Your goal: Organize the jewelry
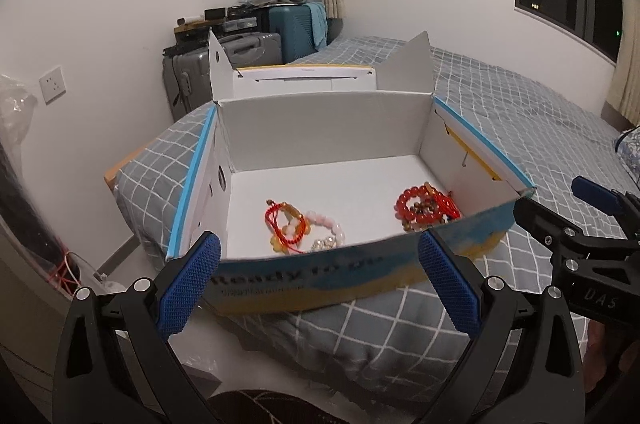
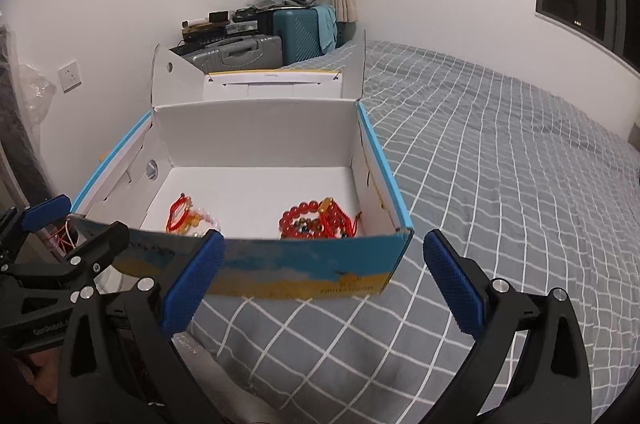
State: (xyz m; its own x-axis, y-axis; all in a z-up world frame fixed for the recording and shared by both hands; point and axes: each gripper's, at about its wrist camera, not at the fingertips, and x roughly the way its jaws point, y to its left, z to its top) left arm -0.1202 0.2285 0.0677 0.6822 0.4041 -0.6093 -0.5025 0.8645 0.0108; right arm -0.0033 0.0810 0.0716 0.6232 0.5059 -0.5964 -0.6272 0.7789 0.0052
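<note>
Jewelry lies in two heaps inside the open cardboard box (image 1: 320,128) on the checked bed (image 2: 500,152): a red-bead cluster (image 1: 426,210) near the box's right wall, a pink-and-cord tangle (image 1: 304,228) toward the left. Both the left gripper (image 1: 320,282) and right gripper (image 2: 320,282) gape wide, empty, short of the front wall. Best to clear the rim, then pinch one strand.

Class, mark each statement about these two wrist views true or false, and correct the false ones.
1. The box sits on a checked bedspread. True.
2. The box's lid is shut. False: the lid is folded back and open.
3. Two separate heaps of jewelry lie inside: a red bead pile and a pink bead pile. True.
4. The left hand-held gripper clamps a bracelet. False: it is open and empty.
5. The right hand-held gripper is shut. False: its jaws stand wide apart.
</note>
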